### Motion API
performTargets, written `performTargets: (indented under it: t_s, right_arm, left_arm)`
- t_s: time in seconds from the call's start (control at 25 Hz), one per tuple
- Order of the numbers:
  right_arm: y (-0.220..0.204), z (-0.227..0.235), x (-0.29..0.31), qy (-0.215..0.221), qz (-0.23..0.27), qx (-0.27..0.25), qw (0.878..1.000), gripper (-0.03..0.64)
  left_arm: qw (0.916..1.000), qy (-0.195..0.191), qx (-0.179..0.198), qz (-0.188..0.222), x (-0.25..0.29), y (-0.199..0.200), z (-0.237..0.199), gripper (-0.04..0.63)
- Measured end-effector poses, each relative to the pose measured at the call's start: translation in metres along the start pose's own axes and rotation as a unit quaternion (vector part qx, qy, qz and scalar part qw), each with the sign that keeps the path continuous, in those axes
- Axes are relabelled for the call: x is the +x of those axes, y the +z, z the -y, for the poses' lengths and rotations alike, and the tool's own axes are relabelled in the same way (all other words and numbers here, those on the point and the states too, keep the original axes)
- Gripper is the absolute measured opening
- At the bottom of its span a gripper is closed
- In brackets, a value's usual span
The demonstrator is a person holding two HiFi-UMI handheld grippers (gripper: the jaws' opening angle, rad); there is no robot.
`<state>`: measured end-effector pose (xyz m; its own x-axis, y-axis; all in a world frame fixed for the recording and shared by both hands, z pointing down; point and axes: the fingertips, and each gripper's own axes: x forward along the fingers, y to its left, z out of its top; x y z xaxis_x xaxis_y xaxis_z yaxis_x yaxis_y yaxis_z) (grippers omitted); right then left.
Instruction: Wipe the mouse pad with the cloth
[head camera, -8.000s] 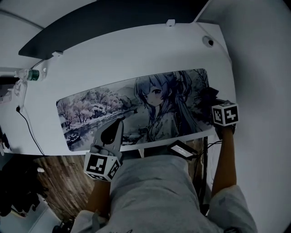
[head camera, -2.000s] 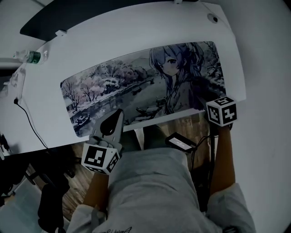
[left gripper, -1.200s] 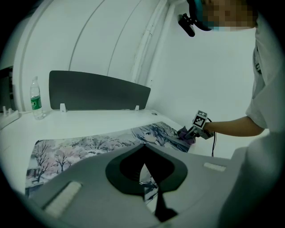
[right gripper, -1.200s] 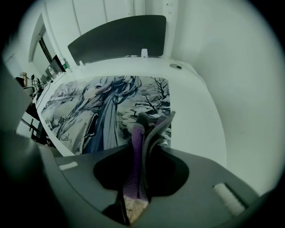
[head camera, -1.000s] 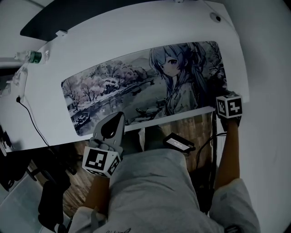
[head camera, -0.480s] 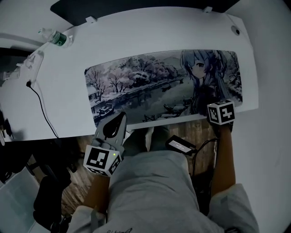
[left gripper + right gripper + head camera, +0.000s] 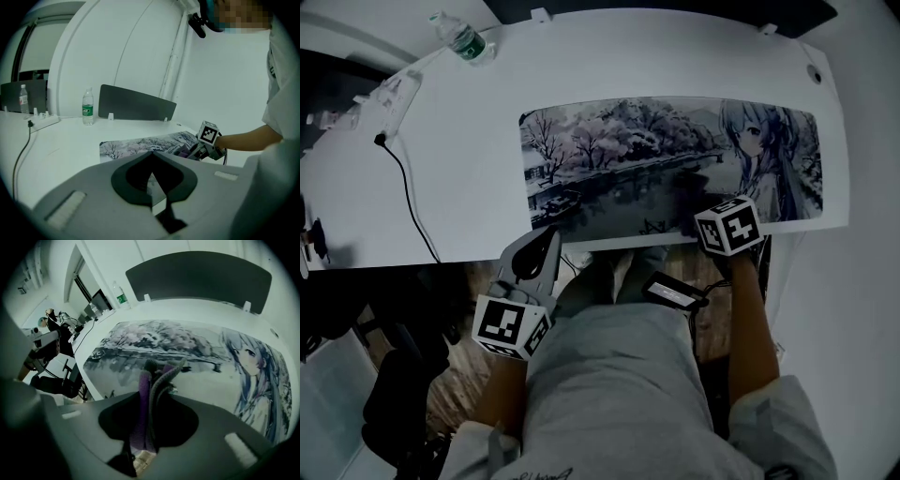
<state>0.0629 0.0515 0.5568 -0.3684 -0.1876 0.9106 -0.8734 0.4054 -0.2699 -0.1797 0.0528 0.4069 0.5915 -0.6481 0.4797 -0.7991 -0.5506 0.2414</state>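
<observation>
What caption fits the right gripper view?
Right gripper shut on purple cloth above the illustrated mouse pad.

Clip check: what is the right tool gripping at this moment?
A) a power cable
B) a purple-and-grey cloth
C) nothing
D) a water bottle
B: the right gripper view shows the right tool with its jaws closed on the cloth, whose folds stick out over the mouse pad.
</observation>
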Motion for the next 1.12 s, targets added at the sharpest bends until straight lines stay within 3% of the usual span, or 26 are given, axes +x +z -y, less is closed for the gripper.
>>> performTargets:
  t_s: [0.56,1.12]
  right_arm:
    - [0.056,-0.158,0.062,0.083,-0.012,-0.09,0.992,0.1]
    - [0.087,-0.259,0.108,0.112,-0.006,-0.18,0.977,0.099]
  left_arm:
    - [0.9964,0.067,-0.042,0.031,-0.082,-0.026,-0.068,0.02]
    - [0.986,0.13,-0.09,0.053,-0.132,-0.056,-0.102,0.019]
